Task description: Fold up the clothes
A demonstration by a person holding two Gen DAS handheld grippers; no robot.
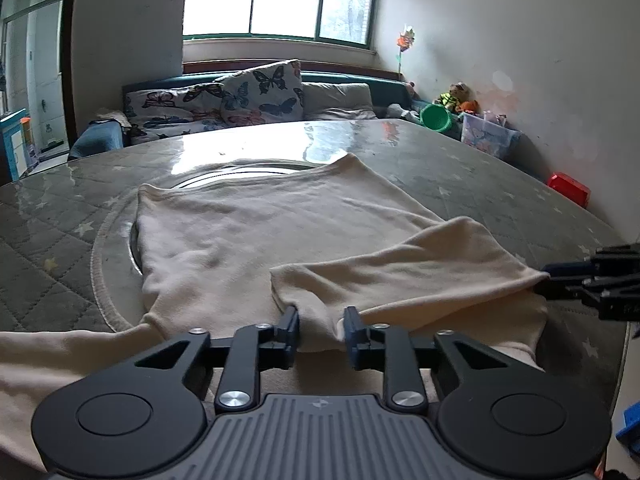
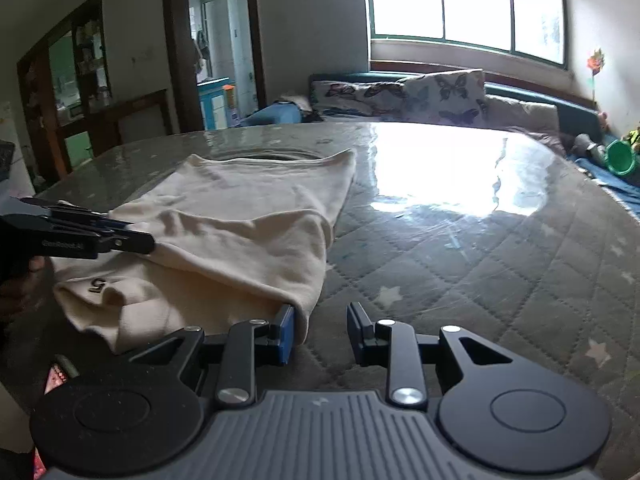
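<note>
**Cream garment half-folded on the quilted bench, both claws at its near edge**

In the left wrist view, the left claw [image 1: 321,330] sits at the near edge of the cream garment [image 1: 248,232], its fingers apart with a bunched fold of the cloth standing between them; whether the pads actually press the fabric is hard to make out. In the right wrist view, the right claw [image 2: 322,330] has its fingers apart too, the left finger touching the hem corner of the garment [image 2: 248,232], the gap itself showing only bench cover. Seen from the left camera, the right claw's tips [image 1: 560,280] meet the edge of the folded-over flap at the frame's right side, and the rest of that tool is cut off.

The garment lies spread on the bench [image 1: 460,168], one part doubled back over the body. A small dark mark reading like "5" [image 2: 98,286] shows on a rumpled lower fold. The near left part of the cloth runs out of frame.

Beyond the cloth, a round rim [image 1: 248,170] in the benchtop is partly hidden. Farther back stand butterfly cushions [image 1: 264,92], a green bucket [image 1: 436,117], and bright, washed-out windows [image 1: 280,0].
</note>
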